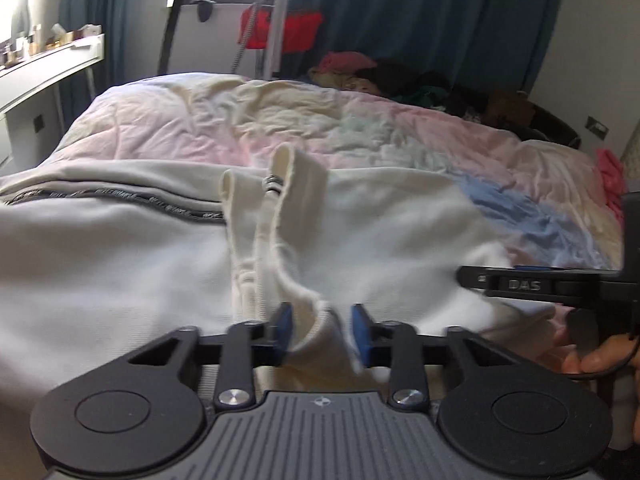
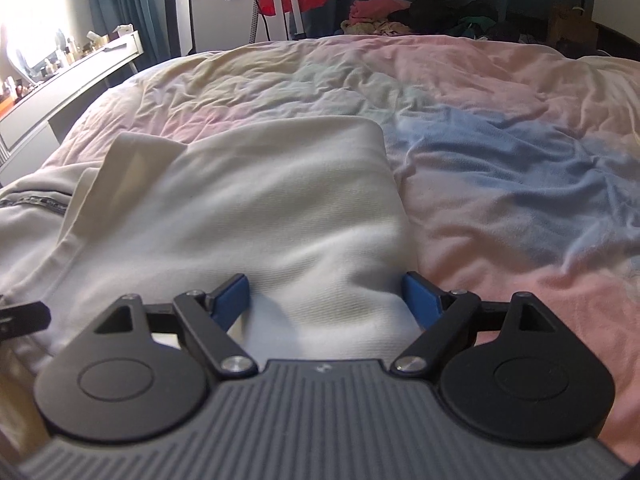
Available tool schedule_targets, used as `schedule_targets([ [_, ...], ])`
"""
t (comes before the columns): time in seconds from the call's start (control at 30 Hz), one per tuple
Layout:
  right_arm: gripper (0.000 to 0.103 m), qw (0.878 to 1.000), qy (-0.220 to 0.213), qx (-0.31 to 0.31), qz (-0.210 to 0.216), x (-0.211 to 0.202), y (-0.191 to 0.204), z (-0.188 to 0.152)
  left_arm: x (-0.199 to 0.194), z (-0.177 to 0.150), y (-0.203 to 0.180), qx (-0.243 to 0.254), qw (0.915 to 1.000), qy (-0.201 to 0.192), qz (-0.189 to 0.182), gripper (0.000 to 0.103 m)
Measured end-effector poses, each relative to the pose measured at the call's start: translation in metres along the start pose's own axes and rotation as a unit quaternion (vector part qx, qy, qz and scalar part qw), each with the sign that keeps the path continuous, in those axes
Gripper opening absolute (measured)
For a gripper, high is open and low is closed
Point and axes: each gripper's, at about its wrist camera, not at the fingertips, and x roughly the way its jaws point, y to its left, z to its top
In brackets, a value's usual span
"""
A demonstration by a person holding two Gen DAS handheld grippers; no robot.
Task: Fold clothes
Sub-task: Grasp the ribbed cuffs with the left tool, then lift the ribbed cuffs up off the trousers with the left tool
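Pointing obliquely downward over a bed, both grippers work at the near edge of a white garment (image 2: 256,208) spread on a pastel quilt (image 2: 500,152).

Left gripper (image 1: 322,330): its blue pads (image 1: 285,328) stand close together with a raised ridge of the garment's hem (image 1: 316,328) between them; the cloth fills the narrow gap and the pads appear to press on it. From the pinch a ribbed strip of fabric (image 1: 276,208) rises and runs away toward the quilt.

Right gripper (image 2: 330,300): its blue pads (image 2: 420,298) stand wide apart, the garment's near edge lying between them. The left pad sits over the cloth; the right pad lies just beside the garment's right border, where cloth meets quilt. Neither pad presses the fabric.

View differences. The left wrist camera alone shows the dark printed band (image 1: 120,198) running along the garment at left in full, the side of the right gripper (image 1: 532,284) entering from the right edge, and fingers of the person's hand (image 1: 600,358) beneath it. The right wrist camera alone shows the garment's far, squared-off folded edge, a turned-over flap (image 2: 132,156) at its left, and the tip of the left gripper (image 2: 24,316) at the left margin.

Background, both views: a pile of clothes (image 2: 420,14) beyond the bed, teal curtains (image 1: 420,20), a white desk (image 2: 80,76).
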Motion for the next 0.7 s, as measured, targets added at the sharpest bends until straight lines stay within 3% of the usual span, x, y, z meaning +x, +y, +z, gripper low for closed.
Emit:
schedule_targets([
  [0.13,0.084,1.0,-0.002,-0.005,-0.005,-0.003,0.001,0.0,-0.006,0.002,0.008,-0.033,0.9994,-0.006,-0.008,0.013],
  [0.33,0.084,1.0,-0.005,-0.01,0.003,-0.009,0.0,-0.003,-0.036,0.012,0.024,-0.131,0.9902,-0.002,-0.05,0.011],
  [0.43,0.084,1.0,-0.004,-0.011,0.003,-0.009,0.0,-0.003,-0.026,0.0,0.017,-0.112,0.9931,0.029,-0.02,0.011],
  [0.53,0.084,1.0,-0.001,-0.016,-0.001,-0.008,0.002,-0.004,-0.014,-0.011,0.022,-0.122,0.991,0.052,-0.019,0.013],
  [0.63,0.084,1.0,-0.001,-0.018,-0.004,-0.01,0.003,-0.004,-0.019,-0.011,0.033,-0.151,0.9872,0.041,-0.032,0.026],
  [0.7,0.084,1.0,0.0,-0.015,-0.005,-0.011,0.002,-0.004,-0.03,-0.009,0.041,-0.175,0.9835,0.026,-0.038,0.048],
])
